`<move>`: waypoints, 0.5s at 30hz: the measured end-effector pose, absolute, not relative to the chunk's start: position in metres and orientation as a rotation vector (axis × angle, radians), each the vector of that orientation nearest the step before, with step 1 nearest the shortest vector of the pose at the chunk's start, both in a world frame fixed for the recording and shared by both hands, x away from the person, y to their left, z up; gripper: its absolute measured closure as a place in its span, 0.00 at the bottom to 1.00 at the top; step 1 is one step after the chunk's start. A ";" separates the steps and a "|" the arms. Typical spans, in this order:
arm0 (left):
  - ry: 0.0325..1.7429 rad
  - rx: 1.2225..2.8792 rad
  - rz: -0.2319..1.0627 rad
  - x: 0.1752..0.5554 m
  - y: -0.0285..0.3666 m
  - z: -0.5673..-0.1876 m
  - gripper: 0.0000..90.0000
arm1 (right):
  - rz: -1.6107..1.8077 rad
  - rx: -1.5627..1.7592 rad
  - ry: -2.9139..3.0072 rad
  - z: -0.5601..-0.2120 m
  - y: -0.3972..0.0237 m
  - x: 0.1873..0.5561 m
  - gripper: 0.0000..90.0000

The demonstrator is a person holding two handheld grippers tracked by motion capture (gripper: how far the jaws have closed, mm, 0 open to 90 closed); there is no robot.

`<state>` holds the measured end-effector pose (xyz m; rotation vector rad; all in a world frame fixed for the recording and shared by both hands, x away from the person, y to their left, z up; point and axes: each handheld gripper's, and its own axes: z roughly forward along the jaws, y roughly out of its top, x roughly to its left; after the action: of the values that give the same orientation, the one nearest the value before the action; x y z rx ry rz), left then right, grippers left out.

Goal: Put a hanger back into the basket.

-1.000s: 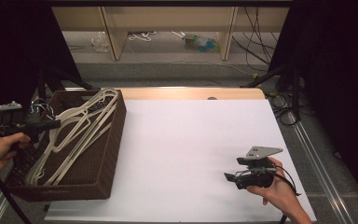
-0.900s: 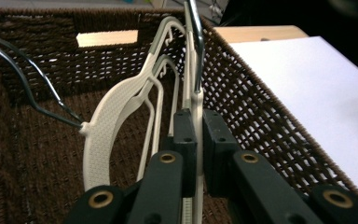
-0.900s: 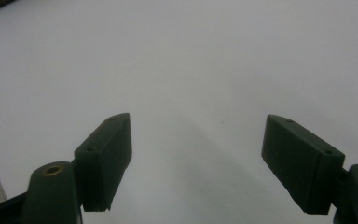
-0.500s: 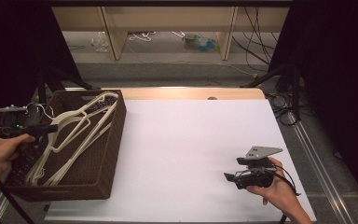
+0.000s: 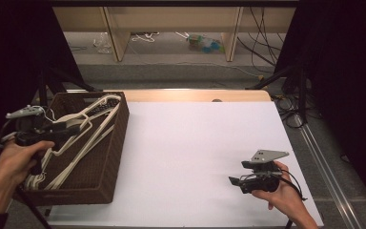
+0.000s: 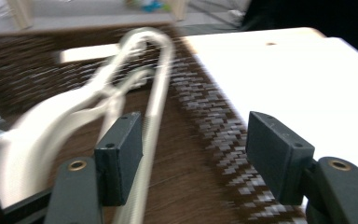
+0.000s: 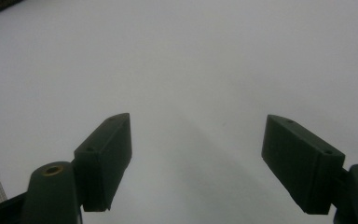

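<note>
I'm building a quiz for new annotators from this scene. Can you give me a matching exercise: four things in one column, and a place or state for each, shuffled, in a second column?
Things
1. hangers
2. basket
3. left hand-held gripper
4. right hand-held gripper

Places or states
A. dark brown woven, at the left edge of the table
B. open over the basket, next to a hanger rod
C. white, piled in the basket
D. open over bare white tabletop, near the right front corner

Pairs: 1-C, 2-A, 3-B, 4-D
</note>
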<state>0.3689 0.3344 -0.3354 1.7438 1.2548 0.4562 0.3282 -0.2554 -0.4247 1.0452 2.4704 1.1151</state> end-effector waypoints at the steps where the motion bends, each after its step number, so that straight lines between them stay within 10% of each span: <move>1: 1.225 1.743 0.445 0.367 0.326 -0.335 0.40 | 1.100 1.034 2.494 -0.423 -0.257 0.328 0.28; 15: 0.945 1.727 0.358 0.334 0.221 -0.348 0.26 | 1.195 1.048 2.426 -0.426 -0.258 0.327 0.26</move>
<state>0.3340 0.2208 -0.3479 1.7265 0.9448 0.3585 0.3273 -0.2575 -0.4259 1.0478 2.4259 1.1954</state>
